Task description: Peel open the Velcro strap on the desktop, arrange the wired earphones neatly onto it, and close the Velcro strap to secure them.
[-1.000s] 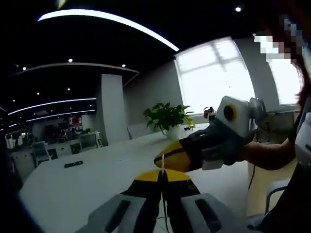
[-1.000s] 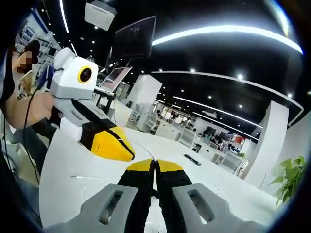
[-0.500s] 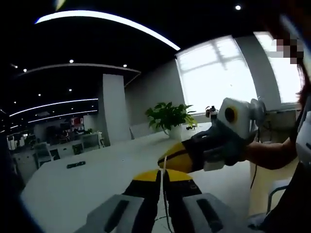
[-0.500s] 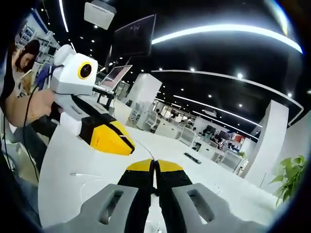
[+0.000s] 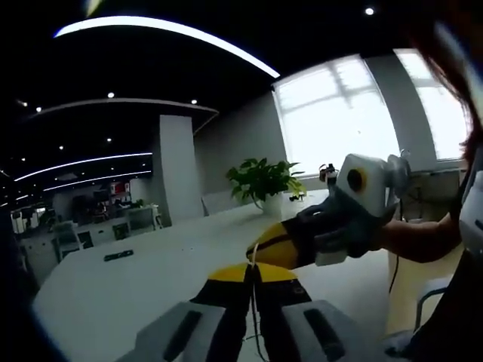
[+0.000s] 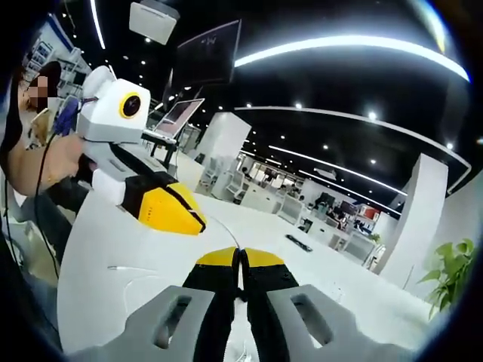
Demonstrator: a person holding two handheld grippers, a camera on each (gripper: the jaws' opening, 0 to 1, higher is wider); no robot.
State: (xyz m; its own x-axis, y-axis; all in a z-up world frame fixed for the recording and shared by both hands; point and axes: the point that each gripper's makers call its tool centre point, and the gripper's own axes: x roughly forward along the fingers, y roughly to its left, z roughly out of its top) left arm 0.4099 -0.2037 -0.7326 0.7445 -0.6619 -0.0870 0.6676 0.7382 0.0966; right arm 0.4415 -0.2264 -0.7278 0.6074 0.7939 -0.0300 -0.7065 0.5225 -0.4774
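Note:
A thin white earphone wire (image 5: pixel 256 305) runs up between the yellow tips of my left gripper (image 5: pixel 253 268), which is shut on it. My right gripper (image 5: pixel 256 250) comes in from the right, held just above, and is also shut on the wire. In the right gripper view a short span of wire (image 6: pixel 223 228) stretches from the left gripper (image 6: pixel 201 223) to my right gripper (image 6: pixel 240 253). More wire (image 6: pixel 124 269) lies loose on the white table (image 6: pixel 98 241). A small dark strip, apparently the Velcro strap (image 5: pixel 118 256) (image 6: pixel 299 243), lies flat farther off on the table.
A potted plant (image 5: pixel 260 181) (image 6: pixel 453 273) stands at the far end of the table. An open laptop (image 6: pixel 178 121) sits behind the left gripper. A person's hand (image 5: pixel 413 241) (image 6: pixel 47 162) holds each gripper. Desks and a pillar (image 5: pixel 173 170) fill the room beyond.
In the right gripper view the left gripper has drifted slightly up and left. Both grippers stay shut on the wire, close together.

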